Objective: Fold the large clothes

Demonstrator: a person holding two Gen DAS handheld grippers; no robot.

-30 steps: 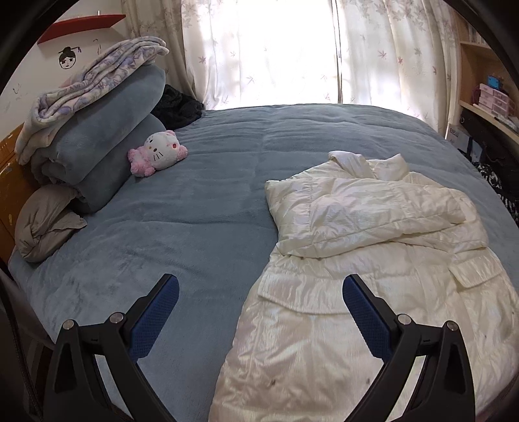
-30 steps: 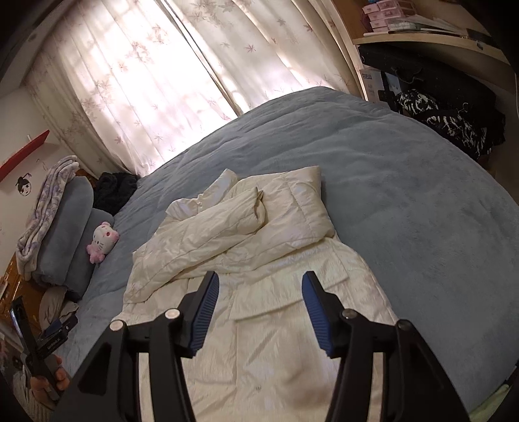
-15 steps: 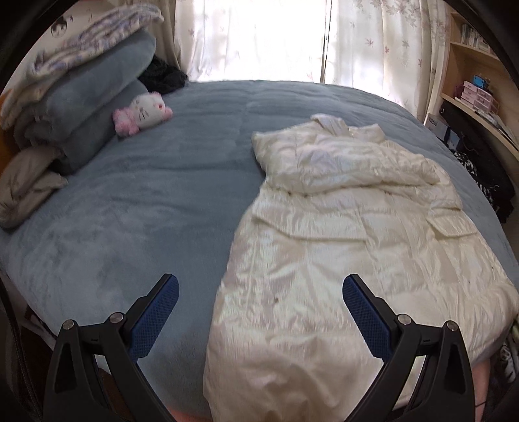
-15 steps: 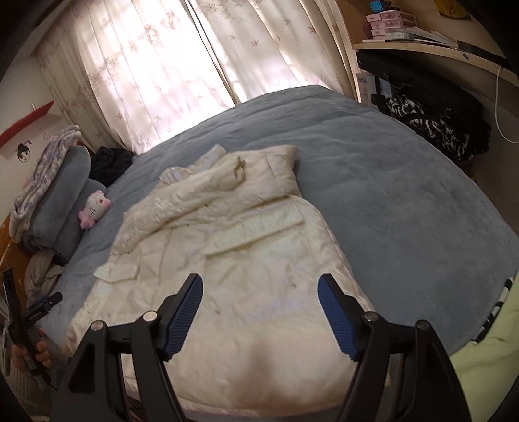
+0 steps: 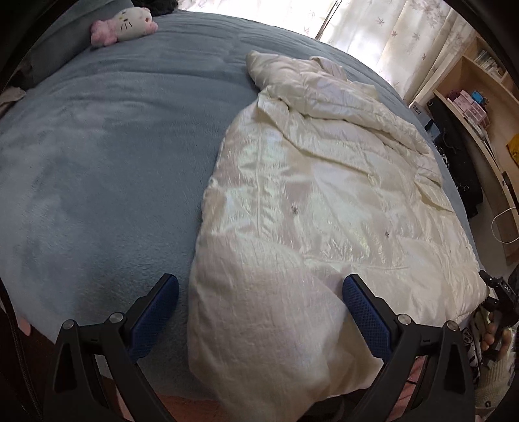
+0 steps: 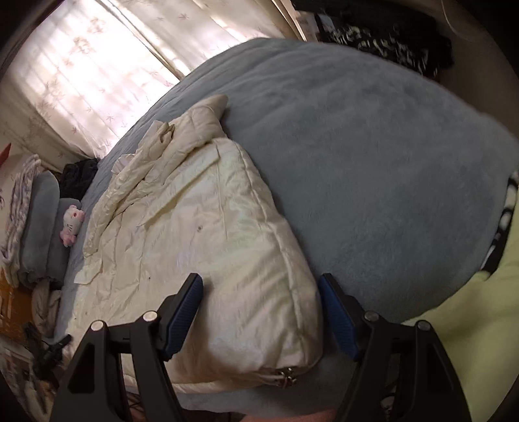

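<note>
My left gripper (image 5: 259, 305), right gripper (image 6: 259, 308): jaws wide, straddling coat (image 5: 324, 201) hem corners, nothing pinched. Risk: slick puffy shell slips on closing; uneven lift skews fold.

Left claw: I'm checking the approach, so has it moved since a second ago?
Yes. The left claw has dropped toward the coat's near hem; the plush now sits much farther up the frame.

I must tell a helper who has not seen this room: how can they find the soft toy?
Start from the big blue-grey bed. At its head end, beside the stacked blue-grey bedding, lies a small plush cat. It alone is white and pink there, well apart from the cream coat.
</note>
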